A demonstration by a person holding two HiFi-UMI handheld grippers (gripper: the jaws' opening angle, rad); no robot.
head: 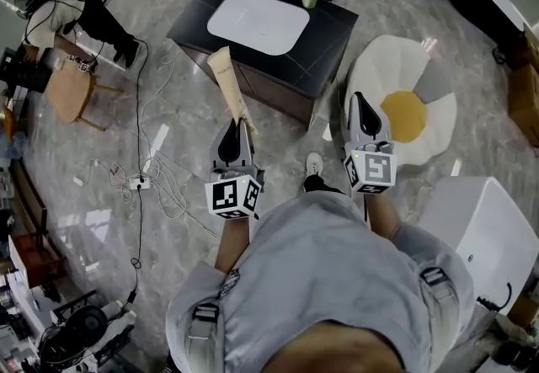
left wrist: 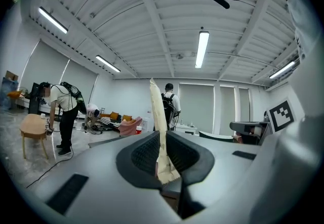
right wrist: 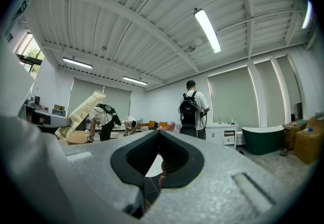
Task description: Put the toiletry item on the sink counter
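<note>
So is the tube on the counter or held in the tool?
Held: the left tool is clamped on one end of the tube, which is in the air, short of the sink counter.

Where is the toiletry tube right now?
Head view, left of centre: the cream tube is clamped in the left gripper, tip pointing toward the sink counter ahead, not yet on it.
</note>
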